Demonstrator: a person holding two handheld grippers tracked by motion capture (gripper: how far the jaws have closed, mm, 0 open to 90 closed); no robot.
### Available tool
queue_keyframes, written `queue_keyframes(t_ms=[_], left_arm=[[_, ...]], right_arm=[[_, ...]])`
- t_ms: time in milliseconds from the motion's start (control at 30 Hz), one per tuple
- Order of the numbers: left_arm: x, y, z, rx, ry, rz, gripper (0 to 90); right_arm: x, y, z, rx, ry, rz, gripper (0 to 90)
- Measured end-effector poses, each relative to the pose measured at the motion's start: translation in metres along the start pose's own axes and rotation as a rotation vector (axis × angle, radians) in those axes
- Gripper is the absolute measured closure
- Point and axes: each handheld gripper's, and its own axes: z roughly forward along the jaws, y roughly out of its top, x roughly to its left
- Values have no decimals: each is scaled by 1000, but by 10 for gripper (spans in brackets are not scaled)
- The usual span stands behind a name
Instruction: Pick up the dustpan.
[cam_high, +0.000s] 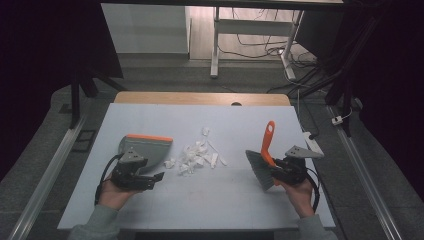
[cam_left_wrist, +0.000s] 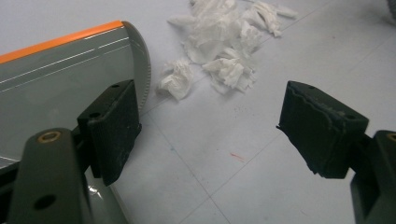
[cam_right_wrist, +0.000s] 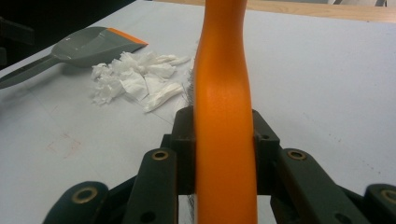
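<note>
A grey dustpan (cam_high: 147, 147) with an orange lip lies on the left of the white table top. My left gripper (cam_high: 150, 177) hovers at its near side, open. In the left gripper view the left jaw stands over the pan's edge (cam_left_wrist: 70, 70) and nothing lies between the jaws of the gripper (cam_left_wrist: 217, 128). A heap of torn white paper scraps (cam_high: 197, 157) (cam_left_wrist: 224, 42) (cam_right_wrist: 135, 79) sits mid-table. My right gripper (cam_high: 280, 172) (cam_right_wrist: 224, 140) is shut on the orange handle (cam_right_wrist: 224, 93) of a hand brush (cam_high: 260, 167), whose grey bristles point left and down toward the table.
The white table top (cam_high: 210, 205) ends in a wooden strip (cam_high: 200, 97) at the far side. A small white object (cam_high: 312, 142) lies near the right edge. Beyond the table stand white desk legs (cam_high: 215, 45) and floor cables (cam_high: 260, 50).
</note>
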Motion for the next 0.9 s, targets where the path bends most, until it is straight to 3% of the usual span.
queue_keyframes(t_ms=[233, 433, 600, 900], left_arm=[[2, 6, -6, 34, 45, -48, 208], [7, 9, -26, 50, 136, -46, 200], [12, 9, -34, 80, 158, -76, 187], [21, 5, -31, 133, 176, -116, 181]], right_arm=[[-1, 0, -1, -5, 1, 4, 695], [-1, 1, -2, -12, 1, 6, 695], [-2, 1, -3, -17, 0, 7, 695], [-1, 1, -3, -19, -10, 6, 695]])
